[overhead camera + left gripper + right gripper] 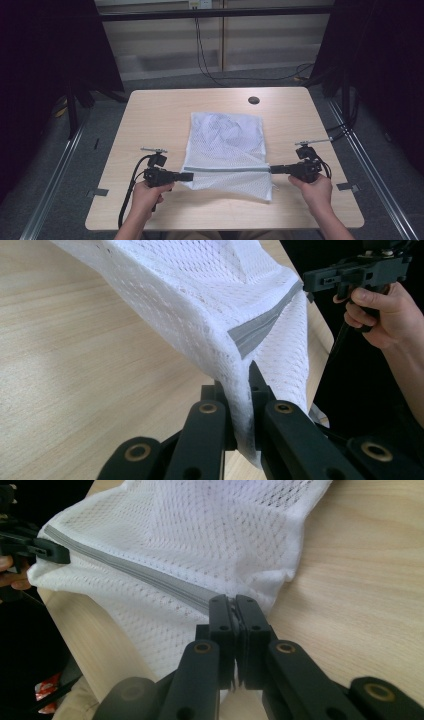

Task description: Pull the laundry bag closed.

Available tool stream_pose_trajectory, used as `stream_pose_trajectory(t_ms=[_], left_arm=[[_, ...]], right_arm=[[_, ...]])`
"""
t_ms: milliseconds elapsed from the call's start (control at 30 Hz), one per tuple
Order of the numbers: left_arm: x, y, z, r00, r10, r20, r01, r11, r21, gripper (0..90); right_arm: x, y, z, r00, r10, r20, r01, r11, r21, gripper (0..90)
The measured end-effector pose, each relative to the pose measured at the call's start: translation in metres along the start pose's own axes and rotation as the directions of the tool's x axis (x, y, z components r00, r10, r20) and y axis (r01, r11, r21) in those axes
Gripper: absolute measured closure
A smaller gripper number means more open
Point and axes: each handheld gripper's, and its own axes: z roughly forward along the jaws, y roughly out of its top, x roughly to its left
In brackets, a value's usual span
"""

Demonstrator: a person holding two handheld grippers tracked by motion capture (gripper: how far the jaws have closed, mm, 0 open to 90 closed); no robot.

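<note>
A white mesh laundry bag [225,150] lies mid-bench [150,115], its near part lifted. The left gripper [186,176] and right gripper [274,169] are each clamped on an end of the grey zipper band [227,169]. Judged light, limp and snag-prone; best held at the stiffer band. The long axis runs away from the person; the band runs crosswise.
</note>
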Motion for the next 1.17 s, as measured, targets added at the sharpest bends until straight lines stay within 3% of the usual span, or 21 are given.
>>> stream_pose_trajectory(t_ms=[300,533,567,633,767,833,900,967,1000,1033,1100,1167], left_arm=[[-0.002,-0.001,0.001,0.9999,-0.010,0.009,0.010,0.9999,0.001,89.8],[-0.004,-0.001,0.003,0.9995,0.020,0.025,-0.021,0.9997,0.013,87.9],[-0.005,-0.001,0.003,0.9993,0.036,0.010,-0.037,0.9992,0.015,84.2],[-0.007,0.000,0.002,0.9990,0.042,-0.013,-0.042,0.9988,0.025,66.1],[-0.008,0.003,-0.001,0.9942,0.076,-0.076,-0.074,0.9970,0.024,32.5],[-0.012,0.005,-0.003,0.9872,0.110,-0.115,-0.110,0.9939,0.011,22.7],[-0.015,0.008,-0.005,0.9759,0.146,-0.162,-0.147,0.9891,0.010,14.3],[-0.019,0.009,-0.007,0.9519,0.186,-0.244,-0.189,0.9819,0.009,8.1],[-0.020,0.009,-0.008,0.9454,0.203,-0.255,-0.207,0.9782,0.009,8.0],[-0.020,0.009,-0.008,0.9424,0.211,-0.259,-0.216,0.9763,0.009,7.9],[-0.021,0.010,-0.008,0.9300,0.229,-0.287,-0.233,0.9722,0.022,7.6],[-0.021,0.010,-0.007,0.9289,0.227,-0.293,-0.232,0.9725,0.017,7.6]], right_arm=[[0.000,-0.003,-0.004,0.9998,-0.002,0.019,0.003,1.000,-0.008,87.1],[-0.001,-0.004,-0.004,1.0000,-0.008,0.004,0.008,1.000,-0.005,86.7],[-0.001,-0.005,-0.003,0.9999,-0.012,0.004,0.012,1.000,-0.007,86.5],[-0.001,-0.005,-0.002,0.9997,-0.022,0.009,0.022,1.000,-0.008,85.7],[0.000,-0.005,-0.003,0.9998,-0.016,0.010,0.017,0.999,-0.046,66.3],[0.000,-0.005,-0.004,0.9993,-0.026,0.027,0.028,0.998,-0.060,56.3],[0.002,-0.004,-0.004,0.9975,-0.046,0.054,0.050,0.996,-0.071,45.9],[0.002,-0.003,-0.004,0.9962,-0.055,0.068,0.060,0.995,-0.078,41.5],[0.003,-0.003,-0.005,0.9956,-0.060,0.072,0.066,0.994,-0.086,39.1],[0.004,-0.003,-0.005,0.9948,-0.066,0.078,0.073,0.993,-0.094,36.6],[0.004,-0.002,-0.007,0.9938,-0.070,0.086,0.078,0.992,-0.103,34.9],[0.003,-0.002,-0.007,0.9943,-0.067,0.083,0.076,0.991,-0.112,32.6]])
